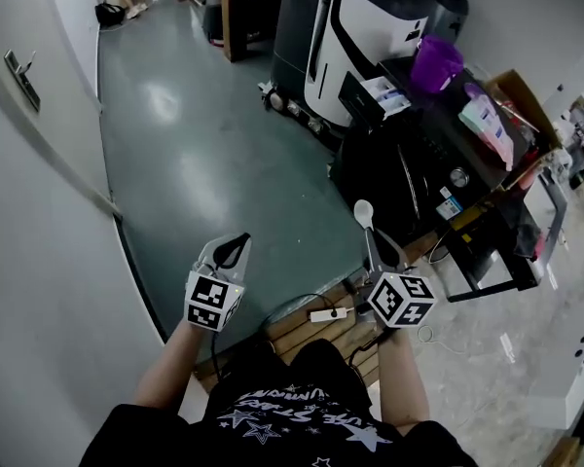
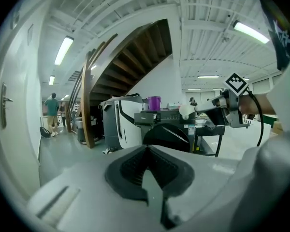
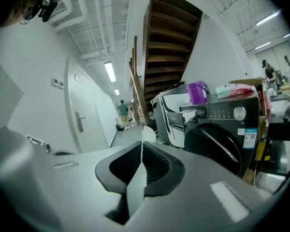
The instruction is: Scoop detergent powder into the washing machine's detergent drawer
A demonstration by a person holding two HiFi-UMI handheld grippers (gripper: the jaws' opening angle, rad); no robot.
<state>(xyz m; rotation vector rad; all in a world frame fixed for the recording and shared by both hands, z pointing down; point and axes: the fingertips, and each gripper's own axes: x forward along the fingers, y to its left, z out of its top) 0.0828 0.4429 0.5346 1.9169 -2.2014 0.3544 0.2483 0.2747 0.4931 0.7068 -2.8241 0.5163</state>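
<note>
1. Head view: the step looks like the approach. The right gripper (image 1: 380, 251) clamps the spoon (image 1: 363, 212) by its handle, bowl forward. The left gripper (image 1: 234, 247) is held level beside it, both forearms low. The washer (image 1: 419, 168) stands ahead-right, well apart.
2. Left gripper view: jaws pressed together, nothing between them.
3. Right gripper view: the spoon sits edge-on between closed jaws. Next move, as judged: close in on the powder, whose container I cannot identify.
</note>
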